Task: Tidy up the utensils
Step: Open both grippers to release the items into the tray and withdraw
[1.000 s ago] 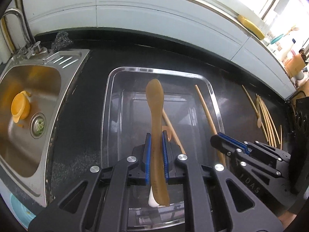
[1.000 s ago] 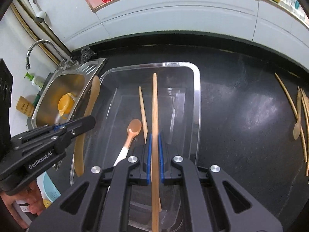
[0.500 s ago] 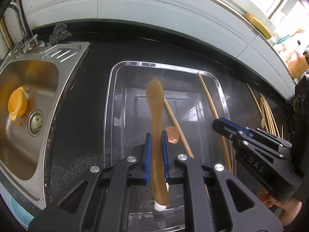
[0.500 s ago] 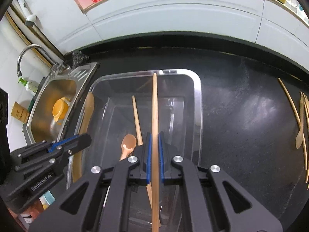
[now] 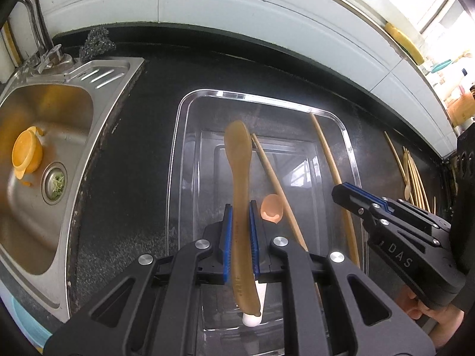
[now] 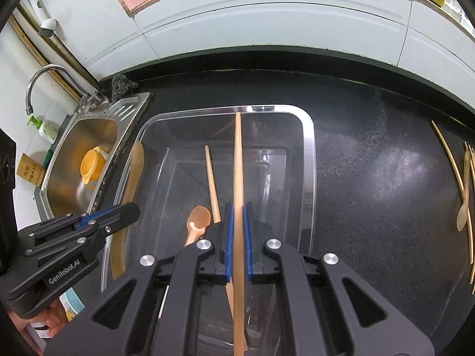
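Note:
A clear plastic bin (image 5: pixel 175 160) (image 6: pixel 308 160) sits on the black counter beside the sink. My left gripper (image 5: pixel 240 225) is shut on a brown wooden spatula (image 5: pixel 239 160) and holds it over the bin. My right gripper (image 6: pixel 236 231) is shut on a long wooden chopstick (image 6: pixel 237 160), also over the bin. Inside the bin lie one chopstick (image 5: pixel 276 181) (image 6: pixel 211 178) and a pink spoon with a white handle (image 5: pixel 270 207) (image 6: pixel 197 222). Each gripper shows in the other's view, the right one (image 5: pixel 386 225) and the left one (image 6: pixel 74 234).
A steel sink (image 5: pixel 59 124) (image 6: pixel 80 160) with an orange cup (image 5: pixel 26 154) lies left of the bin. More chopsticks and a wooden spoon (image 5: pixel 411 172) (image 6: pixel 463 195) lie on the counter at the right. A scourer (image 5: pixel 96 43) sits by the tap. White tiled wall behind.
Both grippers have moved forward and lower over the bin with their utensils still held. The bin and its contents appear nearer.

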